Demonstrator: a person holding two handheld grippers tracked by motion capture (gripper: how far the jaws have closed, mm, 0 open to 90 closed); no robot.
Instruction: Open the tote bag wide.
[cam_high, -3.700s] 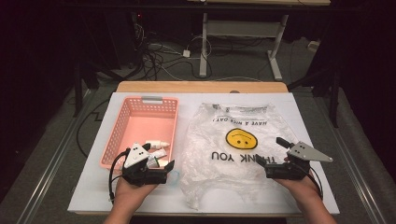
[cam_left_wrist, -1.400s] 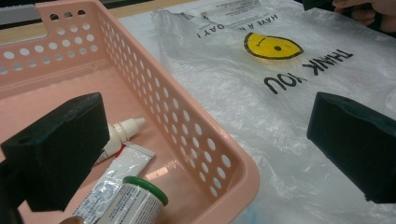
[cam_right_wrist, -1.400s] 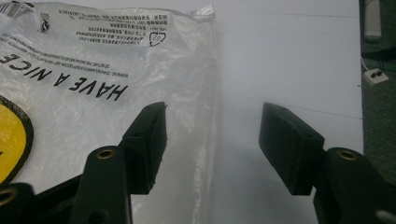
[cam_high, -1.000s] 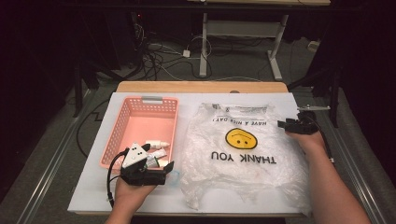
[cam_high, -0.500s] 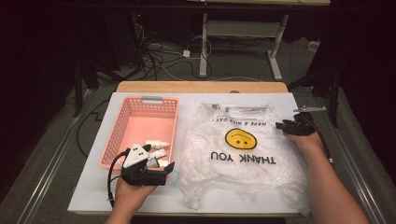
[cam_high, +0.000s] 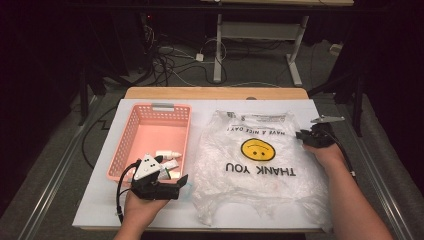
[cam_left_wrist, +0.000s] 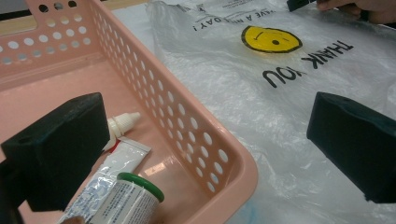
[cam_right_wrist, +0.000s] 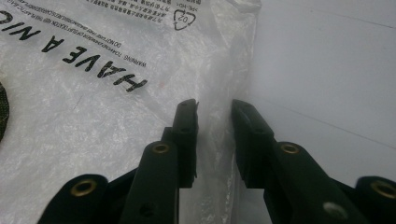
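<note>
A clear plastic bag printed with a yellow smiley and "THANK YOU" lies flat on the white table. My right gripper is at the bag's far right edge. In the right gripper view its jaws have just been closing and stand a narrow gap apart, with the bag's edge between them and not pinched. My left gripper rests open at the pink basket's near right corner. In the left gripper view one jaw is inside the basket and the other is over the bag.
The pink basket sits left of the bag and holds a white dropper bottle, a tube and a green-capped bottle. Bare white table lies right of the bag. Cables and a desk frame are on the floor beyond the table.
The right gripper went from the bag's near right side to its far right edge, and in the last second it shifted slightly and its jaws narrowed. The left gripper stayed still.
</note>
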